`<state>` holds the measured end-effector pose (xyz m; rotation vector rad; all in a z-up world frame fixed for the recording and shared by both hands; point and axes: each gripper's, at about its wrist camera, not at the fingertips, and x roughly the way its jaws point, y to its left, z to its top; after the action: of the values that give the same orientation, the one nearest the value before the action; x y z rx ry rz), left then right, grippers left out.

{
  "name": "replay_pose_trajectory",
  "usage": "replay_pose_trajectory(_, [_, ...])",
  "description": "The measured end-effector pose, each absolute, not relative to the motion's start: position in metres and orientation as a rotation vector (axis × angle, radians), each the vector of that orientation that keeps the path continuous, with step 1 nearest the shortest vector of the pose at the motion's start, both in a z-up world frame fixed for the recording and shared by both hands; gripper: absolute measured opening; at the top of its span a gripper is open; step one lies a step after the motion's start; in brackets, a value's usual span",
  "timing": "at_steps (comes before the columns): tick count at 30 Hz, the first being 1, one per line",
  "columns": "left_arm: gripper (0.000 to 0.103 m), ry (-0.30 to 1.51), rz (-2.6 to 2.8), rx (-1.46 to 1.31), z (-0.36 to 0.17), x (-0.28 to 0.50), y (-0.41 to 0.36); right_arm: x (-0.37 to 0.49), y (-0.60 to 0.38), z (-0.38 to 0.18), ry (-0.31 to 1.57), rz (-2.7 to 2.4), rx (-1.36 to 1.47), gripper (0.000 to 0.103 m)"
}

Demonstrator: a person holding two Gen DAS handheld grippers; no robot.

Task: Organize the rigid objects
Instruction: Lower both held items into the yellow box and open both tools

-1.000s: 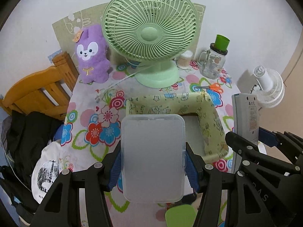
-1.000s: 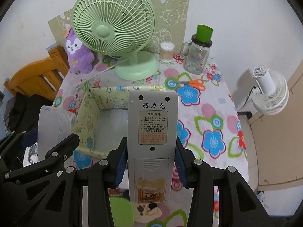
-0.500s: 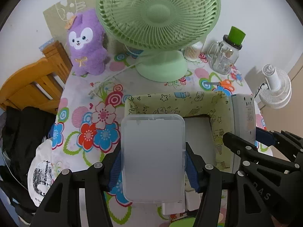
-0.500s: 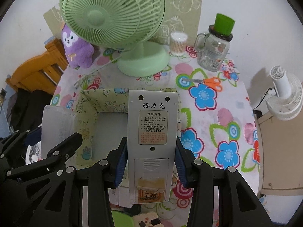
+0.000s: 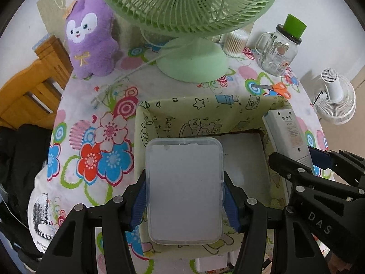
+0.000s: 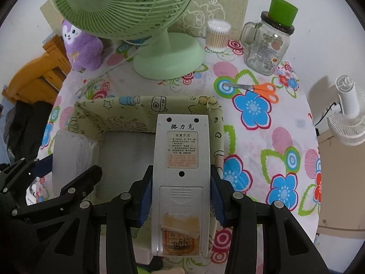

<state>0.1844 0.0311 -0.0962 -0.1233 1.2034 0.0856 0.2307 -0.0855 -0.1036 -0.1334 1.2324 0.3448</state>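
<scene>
My left gripper (image 5: pixel 184 196) is shut on a frosted clear plastic box (image 5: pixel 184 182), blue pads pressing its long sides. It hangs over the left half of a green cartoon-print fabric bin (image 5: pixel 205 107) on the flowered table. My right gripper (image 6: pixel 181 196) is shut on a white remote control (image 6: pixel 182 150), label side up, above the bin's (image 6: pixel 114 114) right wall. In the right wrist view the plastic box (image 6: pixel 70 157) shows at the left. The remote (image 5: pixel 287 134) shows at the right in the left wrist view. The bin's grey floor looks bare.
Behind the bin stand a green desk fan (image 5: pixel 194 52), a purple plush toy (image 5: pixel 91 38), a cotton-swab cup (image 6: pixel 217 35) and a glass mug jar with a green lid (image 6: pixel 267 43). Orange scissors (image 6: pixel 257 89) lie at the right. A wooden chair (image 5: pixel 27 91) stands left, a white fan (image 6: pixel 346 118) right.
Both grippers have sunk and moved forward over the bin, which now looms larger beneath them. The box and the remote stay gripped as before.
</scene>
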Motion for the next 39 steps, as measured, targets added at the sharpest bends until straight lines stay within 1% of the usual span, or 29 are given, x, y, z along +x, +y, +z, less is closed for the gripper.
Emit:
replay_pose_trajectory(3, [0.059, 1.197, 0.084, -0.131, -0.096, 0.187, 0.032, 0.234, -0.084, -0.104, 1.222, 0.338, -0.130, 0.047])
replay_pose_trajectory(13, [0.063, 1.200, 0.062, -0.157, -0.095, 0.188, 0.035, 0.235, -0.087, -0.103, 1.230, 0.345, -0.089, 0.048])
replay_pose_trajectory(27, [0.072, 1.205, 0.033, -0.169, -0.083, 0.179, 0.034, 0.225, -0.092, -0.089, 1.210, 0.346, -0.101, 0.049])
replay_pose_trajectory(28, [0.074, 1.205, 0.038, -0.158, -0.081, 0.178, 0.033, 0.223, -0.093, -0.088, 1.206, 0.336, -0.113, 0.051])
replay_pose_trajectory(29, [0.079, 1.202, 0.049, -0.146, -0.080, 0.177, 0.033, 0.221, -0.093, -0.087, 1.200, 0.315, -0.131, 0.056])
replay_pose_trajectory(30, [0.083, 1.195, 0.061, -0.135, -0.078, 0.176, 0.033, 0.220, -0.095, -0.087, 1.195, 0.300, -0.139, 0.059])
replay_pose_trajectory(32, [0.086, 1.181, 0.057, -0.141, -0.073, 0.172, 0.035, 0.218, -0.101, -0.085, 1.191, 0.294, -0.125, 0.066])
replay_pose_trajectory(34, [0.088, 1.181, 0.055, -0.148, -0.070, 0.170, 0.035, 0.215, -0.105, -0.084, 1.201, 0.288, -0.110, 0.069])
replay_pose_trajectory(39, [0.092, 1.170, 0.066, -0.109, -0.062, 0.162, 0.032, 0.205, -0.109, -0.079, 1.198, 0.278, -0.095, 0.073])
